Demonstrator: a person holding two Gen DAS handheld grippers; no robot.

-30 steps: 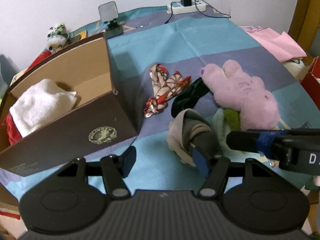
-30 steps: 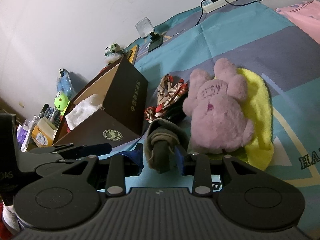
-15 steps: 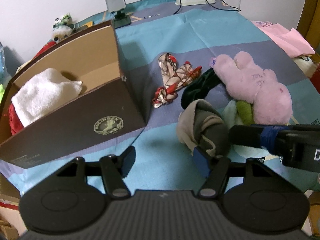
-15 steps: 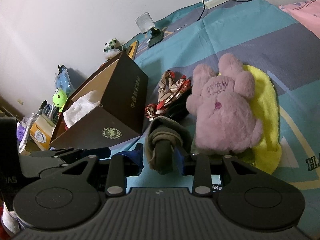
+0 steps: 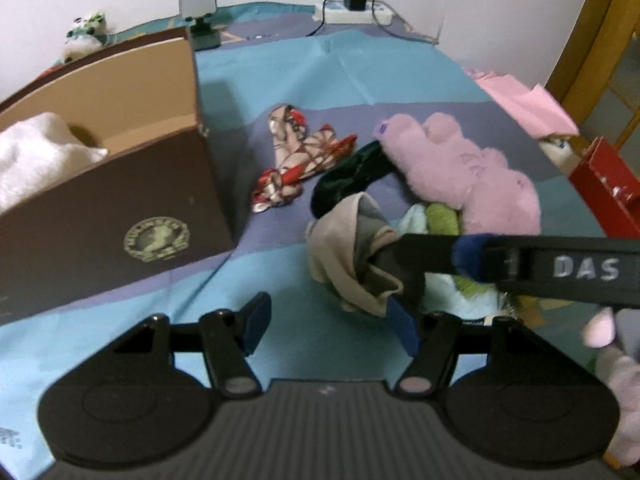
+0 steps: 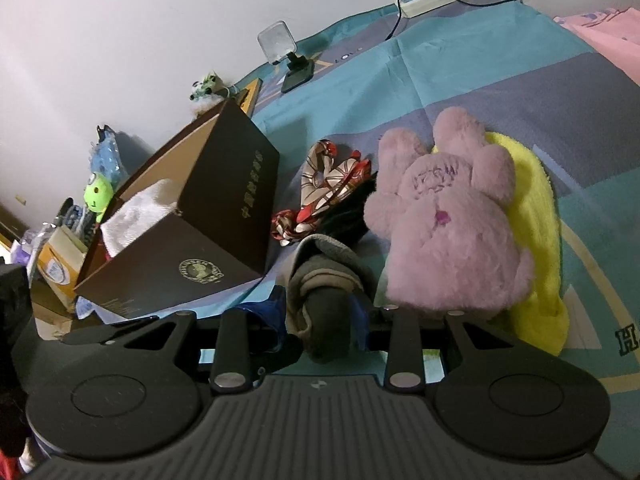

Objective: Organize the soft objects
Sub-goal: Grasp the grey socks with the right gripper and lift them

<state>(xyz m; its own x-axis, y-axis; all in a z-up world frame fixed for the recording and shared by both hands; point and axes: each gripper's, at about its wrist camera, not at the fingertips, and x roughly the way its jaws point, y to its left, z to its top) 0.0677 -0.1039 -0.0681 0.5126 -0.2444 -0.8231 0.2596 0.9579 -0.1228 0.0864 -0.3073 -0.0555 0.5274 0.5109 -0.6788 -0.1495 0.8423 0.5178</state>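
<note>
A rolled grey-and-beige sock bundle [image 5: 354, 248] [image 6: 326, 280] is gripped between the fingers of my right gripper [image 6: 320, 312], a little above the blue bedspread. My left gripper [image 5: 328, 320] is open and empty, just left of the bundle. The brown open box [image 5: 120, 200] [image 6: 208, 240] holds a white towel [image 5: 36, 152] on the left. A pink plush bunny [image 5: 460, 168] [image 6: 444, 216], a red patterned scarf [image 5: 296, 156] [image 6: 324, 184], a dark green cloth [image 5: 344, 180] and a yellow towel [image 6: 536, 216] lie on the bedspread.
A power strip with charger [image 5: 356, 12], a small mirror on a stand [image 5: 198, 0], a pink cloth [image 5: 528, 104] and a red box [image 5: 608, 184] ring the bedspread. Toys and clutter [image 6: 96, 196] sit behind the box by the wall.
Both grippers have drawn back and risen slightly. The sock bundle has lifted with the right gripper and sits closer to the left gripper's right finger.
</note>
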